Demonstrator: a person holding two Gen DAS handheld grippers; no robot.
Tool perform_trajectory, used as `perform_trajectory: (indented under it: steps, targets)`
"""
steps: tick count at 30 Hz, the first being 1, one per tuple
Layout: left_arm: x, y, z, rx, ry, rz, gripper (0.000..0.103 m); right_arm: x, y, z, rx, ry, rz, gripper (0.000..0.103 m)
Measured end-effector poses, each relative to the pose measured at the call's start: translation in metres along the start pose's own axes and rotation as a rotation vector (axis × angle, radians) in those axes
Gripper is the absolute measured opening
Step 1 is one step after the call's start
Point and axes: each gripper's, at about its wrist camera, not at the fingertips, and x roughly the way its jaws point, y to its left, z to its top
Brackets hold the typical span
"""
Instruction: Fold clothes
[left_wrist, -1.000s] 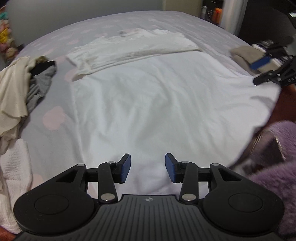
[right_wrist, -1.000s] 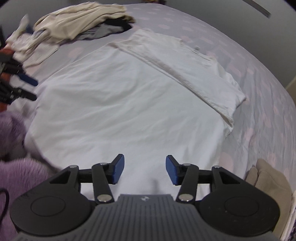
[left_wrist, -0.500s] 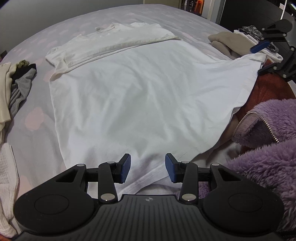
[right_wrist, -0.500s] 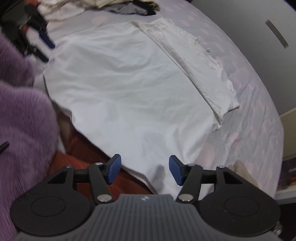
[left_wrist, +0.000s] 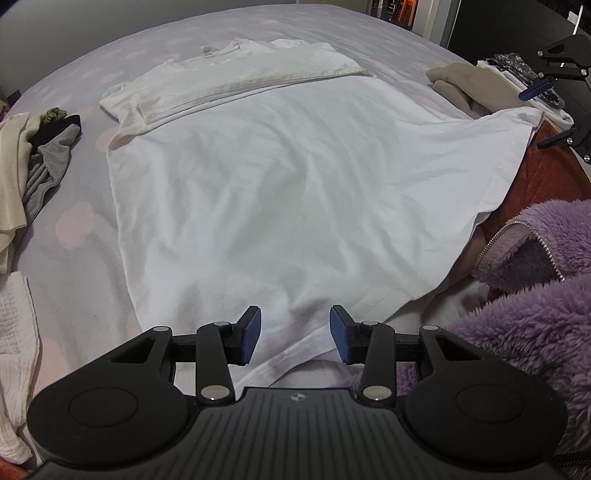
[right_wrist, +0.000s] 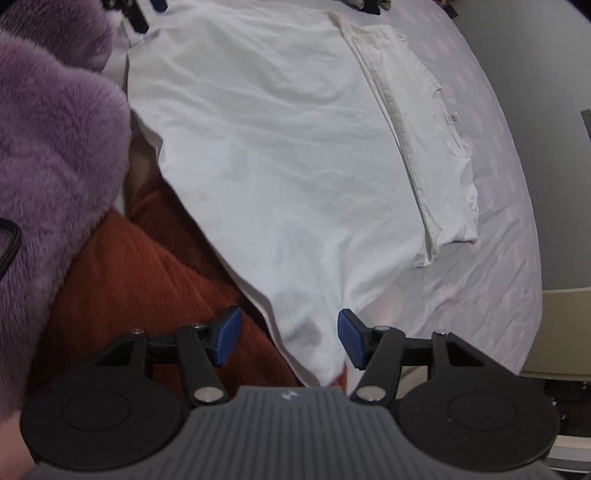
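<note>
A white t-shirt (left_wrist: 295, 192) lies spread on the bed, its top part folded over at the far side (left_wrist: 236, 81). My left gripper (left_wrist: 294, 338) is open, its blue pads either side of the shirt's near hem corner. My right gripper (right_wrist: 288, 339) is open, with the other hem corner (right_wrist: 317, 332) between its pads. The shirt also fills the right wrist view (right_wrist: 277, 147). The right gripper shows at the right edge of the left wrist view (left_wrist: 554, 107).
A pile of beige and grey clothes (left_wrist: 33, 158) lies at the left. A white knit cloth (left_wrist: 14, 350) is near left. Folded beige clothes (left_wrist: 469, 85) lie far right. A purple fleece sleeve (left_wrist: 535, 295) and an orange cloth (right_wrist: 147, 280) border the bed's near edge.
Both grippers pulled back toward the shirt's near hem and stayed open. The hem corners now sit between the pads of each gripper.
</note>
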Motion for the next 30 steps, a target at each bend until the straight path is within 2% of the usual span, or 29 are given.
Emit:
perform_trajectory:
  steps: [5,7,8,9,11,14,17,19,30]
  targets:
    - [0.000,0.002,0.000,0.000,-0.001,0.002,0.039,0.011,0.011,0.008,-0.079,-0.006,-0.046,0.057]
    - [-0.002,0.004,0.000,-0.004,-0.002,0.009,0.039,0.017,0.018,0.011,-0.112,0.005,-0.044,0.040]
    - [-0.003,0.005,-0.001,-0.007,-0.003,0.013,0.039,0.018,0.021,0.012,-0.128,0.005,-0.031,0.027]
    - [-0.005,0.006,-0.001,-0.009,-0.005,0.016,0.039,0.018,0.023,0.011,-0.140,0.004,-0.024,0.024]
    - [-0.007,0.009,-0.001,-0.015,-0.012,0.015,0.039,0.015,0.025,0.010,-0.146,-0.002,-0.029,0.021]
    - [-0.010,0.011,-0.002,-0.008,-0.028,-0.009,0.040,0.011,0.016,0.009,-0.088,-0.016,0.003,0.018]
    - [-0.013,0.006,-0.003,0.039,-0.032,-0.037,0.048,0.009,0.005,0.009,-0.043,-0.030,0.029,0.017]
    - [-0.014,0.003,-0.004,0.073,-0.024,-0.043,0.049,0.008,-0.003,0.010,-0.022,-0.042,0.033,0.006]
    - [-0.004,0.021,-0.020,0.125,0.067,-0.037,0.052,0.003,-0.074,0.035,0.175,-0.166,-0.095,0.003]
